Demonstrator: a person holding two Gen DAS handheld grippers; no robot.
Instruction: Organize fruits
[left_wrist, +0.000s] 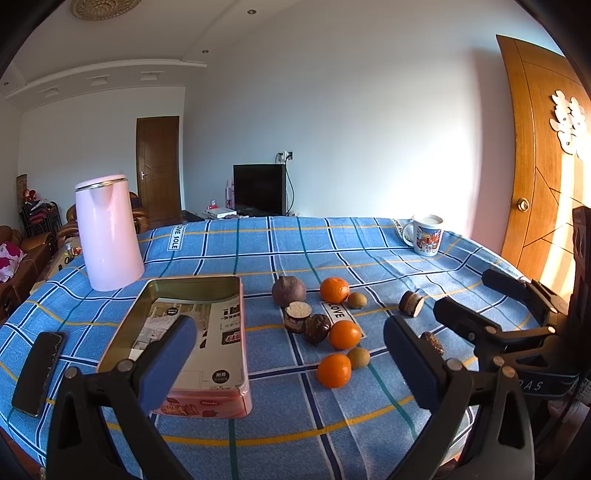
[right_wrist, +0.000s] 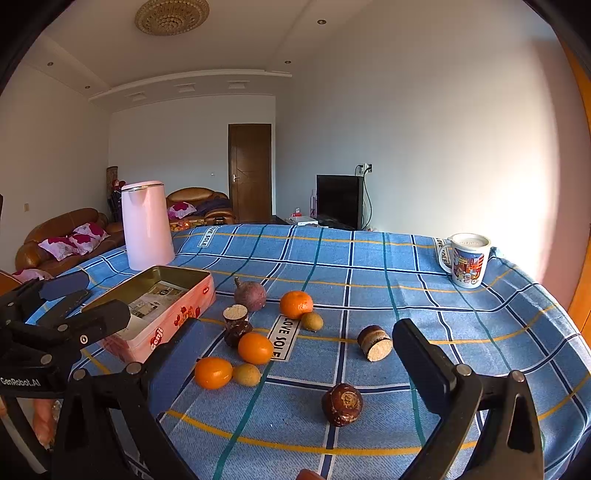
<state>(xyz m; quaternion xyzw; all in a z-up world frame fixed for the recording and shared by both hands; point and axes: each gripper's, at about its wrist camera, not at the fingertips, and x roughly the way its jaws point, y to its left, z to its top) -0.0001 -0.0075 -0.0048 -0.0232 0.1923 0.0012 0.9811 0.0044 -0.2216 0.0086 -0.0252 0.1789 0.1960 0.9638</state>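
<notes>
Three oranges lie mid-table among two small brown-green fruits, a dark purple round fruit and several brown chocolate-coated pieces. An open pink tin with paper inside sits to their left. My left gripper is open and empty, hovering near the tin and the fruits. My right gripper is open and empty above a brown round piece; it also shows at the right of the left wrist view.
A pink kettle stands at the back left. A printed mug stands at the back right. A black phone lies left of the tin. The blue checked tablecloth covers the table.
</notes>
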